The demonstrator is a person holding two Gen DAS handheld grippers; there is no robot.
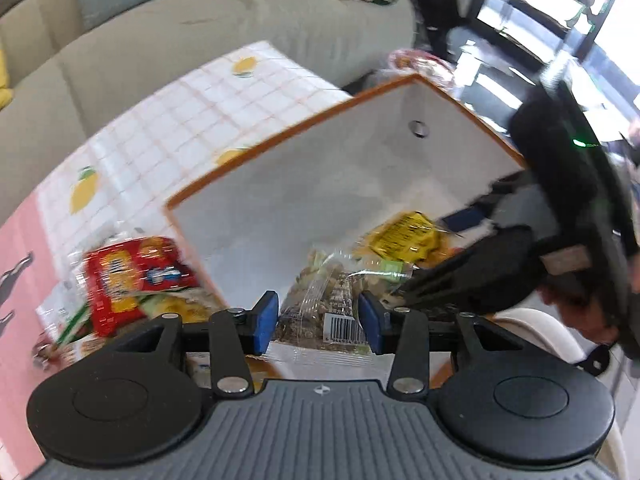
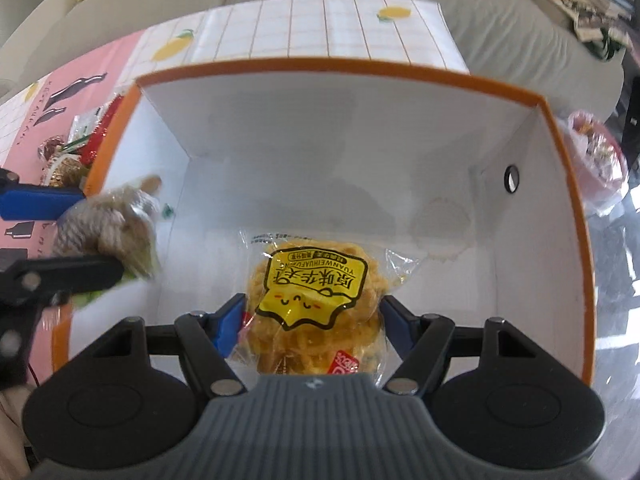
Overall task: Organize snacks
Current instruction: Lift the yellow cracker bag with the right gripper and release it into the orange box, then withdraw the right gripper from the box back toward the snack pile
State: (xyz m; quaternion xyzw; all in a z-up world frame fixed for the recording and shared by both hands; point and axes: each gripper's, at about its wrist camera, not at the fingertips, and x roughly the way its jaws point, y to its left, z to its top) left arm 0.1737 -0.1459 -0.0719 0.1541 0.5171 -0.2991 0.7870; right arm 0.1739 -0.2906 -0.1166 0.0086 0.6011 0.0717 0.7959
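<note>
A clear-wrapped pack of golden fried snack with a yellow label is gripped between the blue pads of the right hand-held gripper, jaws set fairly wide and closed against the pack's sides. The pack is held inside a white storage box with an orange rim, low over the box floor; whether it touches the floor cannot be told. In the left wrist view the same yellow-labelled pack is seen deeper in the box, with the right hand-held gripper reaching in from the right.

A clear bag of brownish nuts or crackers with a barcode is held between the blue pads of the left hand-held gripper, jaws partly closed on the bag. It is positioned above the near part of the box. In the right wrist view this bag appears blurred at the box's left wall, pinched by the left hand-held gripper.

Outside the box, on its left, a red snack packet lies on the tabletop among other wrappers, probably more snacks, though blur limits detail. The tabletop is covered with a white grid cloth printed with lemons and a pink section. Another red-and-clear packet is seen beyond the box's right wall. A grey-green sofa stands behind the tabletop.
</note>
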